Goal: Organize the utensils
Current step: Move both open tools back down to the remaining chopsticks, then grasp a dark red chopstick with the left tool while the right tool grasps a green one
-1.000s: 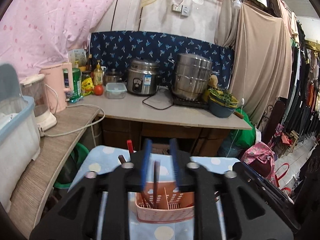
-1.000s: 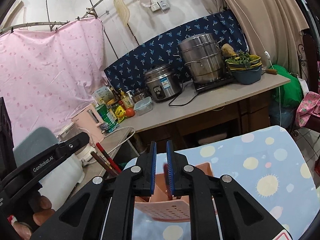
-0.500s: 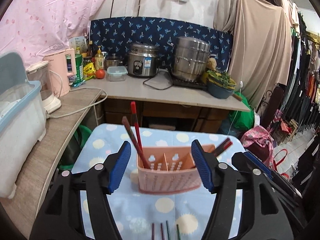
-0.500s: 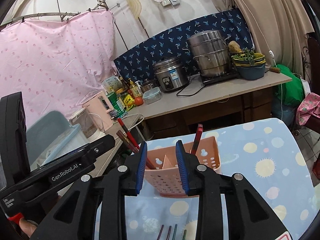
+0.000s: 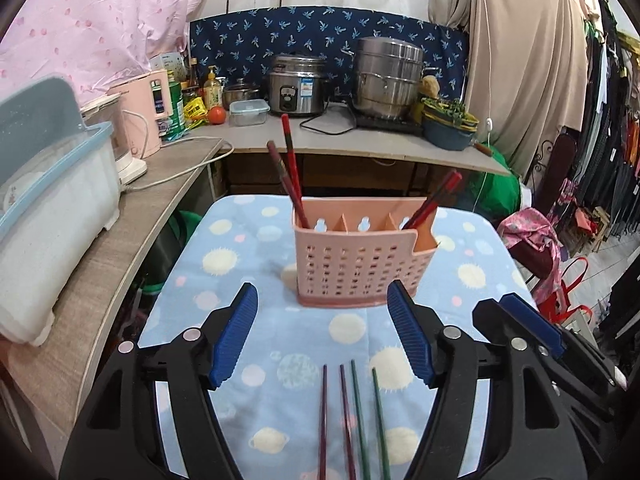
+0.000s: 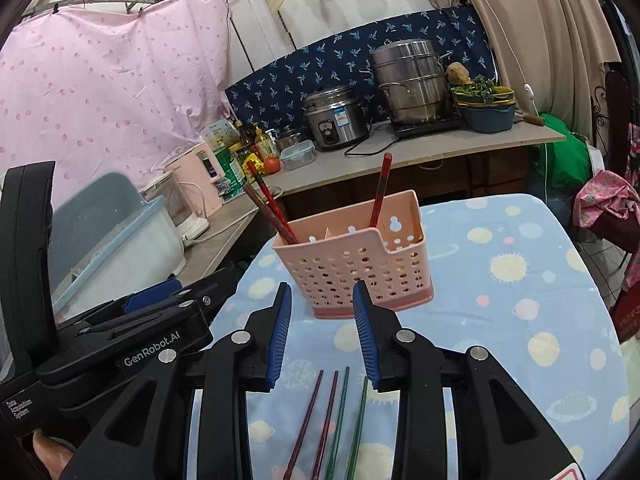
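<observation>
Blue planet-print cloth (image 5: 248,288) covers the tabletop, and on it stands one pink holder (image 5: 360,260) with two reddish chopsticks (image 5: 290,176) in its left compartment and two red chopsticks (image 5: 434,200) at the right end. Four more chopsticks (image 5: 352,412), two maroon, two green, lie side by side nearer the cameras. Left claw (image 5: 328,336) is opening wide, empty; right claw (image 6: 322,334) stands partly open, empty. Behind: counter (image 5: 360,146), two steel cookers, pink curtain.

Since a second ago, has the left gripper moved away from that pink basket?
Yes. The left gripper has backed away toward the near edge: the pink basket now stands clear beyond its open fingers, and four chopsticks show on the cloth.
</observation>
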A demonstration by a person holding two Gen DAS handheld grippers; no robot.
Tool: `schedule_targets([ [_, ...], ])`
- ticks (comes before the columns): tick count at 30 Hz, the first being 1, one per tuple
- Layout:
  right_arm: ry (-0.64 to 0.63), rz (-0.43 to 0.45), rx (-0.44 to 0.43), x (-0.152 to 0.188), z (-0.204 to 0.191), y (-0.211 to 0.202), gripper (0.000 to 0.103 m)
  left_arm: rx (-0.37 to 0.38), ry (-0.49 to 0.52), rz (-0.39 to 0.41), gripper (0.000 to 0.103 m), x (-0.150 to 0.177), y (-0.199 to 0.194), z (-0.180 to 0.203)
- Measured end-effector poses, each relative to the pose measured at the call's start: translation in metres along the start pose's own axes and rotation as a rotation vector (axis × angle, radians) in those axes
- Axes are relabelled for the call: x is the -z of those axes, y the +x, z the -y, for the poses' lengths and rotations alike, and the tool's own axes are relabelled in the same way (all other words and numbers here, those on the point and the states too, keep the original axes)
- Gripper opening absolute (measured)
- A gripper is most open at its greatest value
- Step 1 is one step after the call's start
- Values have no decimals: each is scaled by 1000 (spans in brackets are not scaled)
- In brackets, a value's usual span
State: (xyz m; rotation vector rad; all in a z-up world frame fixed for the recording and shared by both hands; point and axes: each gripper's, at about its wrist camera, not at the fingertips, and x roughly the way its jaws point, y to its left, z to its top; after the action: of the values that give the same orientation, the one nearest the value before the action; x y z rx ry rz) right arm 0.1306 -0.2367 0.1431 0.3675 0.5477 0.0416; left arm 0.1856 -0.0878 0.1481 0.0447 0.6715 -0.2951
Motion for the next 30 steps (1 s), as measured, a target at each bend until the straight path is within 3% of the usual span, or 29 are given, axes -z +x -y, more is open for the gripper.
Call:
schedule_targets([
  [16, 87, -144, 4, 82, 17, -12, 32, -15, 10, -110, 64, 73, 0, -3],
  [30, 36, -222, 45, 133, 15, -14, 32, -23, 22, -197, 64, 124, 8, -4],
])
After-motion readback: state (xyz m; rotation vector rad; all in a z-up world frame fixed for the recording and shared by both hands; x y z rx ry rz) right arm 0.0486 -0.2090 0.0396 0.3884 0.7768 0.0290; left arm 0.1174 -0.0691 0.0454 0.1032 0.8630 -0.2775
